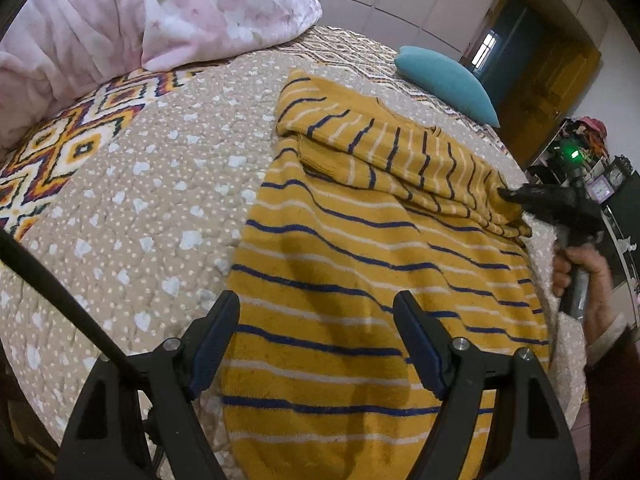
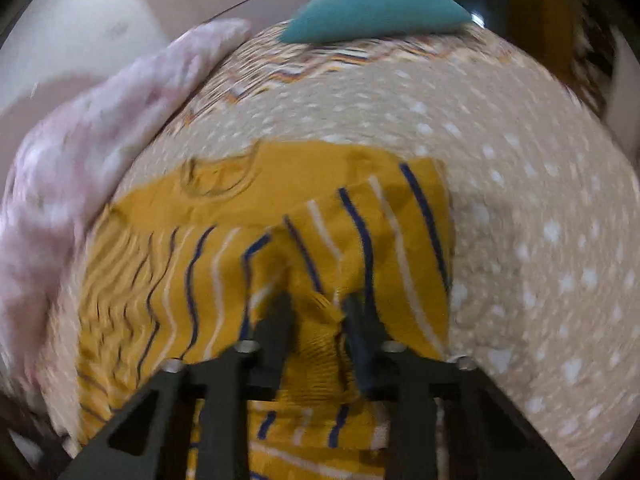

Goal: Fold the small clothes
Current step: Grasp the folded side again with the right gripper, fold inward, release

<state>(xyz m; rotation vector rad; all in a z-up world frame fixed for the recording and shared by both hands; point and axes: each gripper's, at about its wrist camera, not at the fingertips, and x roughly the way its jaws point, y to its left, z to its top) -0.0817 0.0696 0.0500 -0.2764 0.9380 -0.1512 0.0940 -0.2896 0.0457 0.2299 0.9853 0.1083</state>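
Note:
A small mustard-yellow sweater [image 1: 360, 264] with navy and white stripes lies flat on the bed. One sleeve [image 1: 400, 156] is folded across its upper part. My left gripper [image 1: 316, 312] is open and empty, hovering over the sweater's lower body. My right gripper [image 1: 508, 196] is at the sweater's right edge, shut on the sleeve cuff [image 2: 320, 336], which bunches between its fingers [image 2: 276, 320] in the blurred right wrist view.
The bed has a beige dotted quilt [image 1: 140, 200] with a diamond-pattern border. A pink floral blanket [image 1: 140, 20] is heaped at the back left. A teal pillow [image 1: 448, 80] lies at the far right. A cluttered shelf [image 1: 592, 168] stands beyond the bed's right edge.

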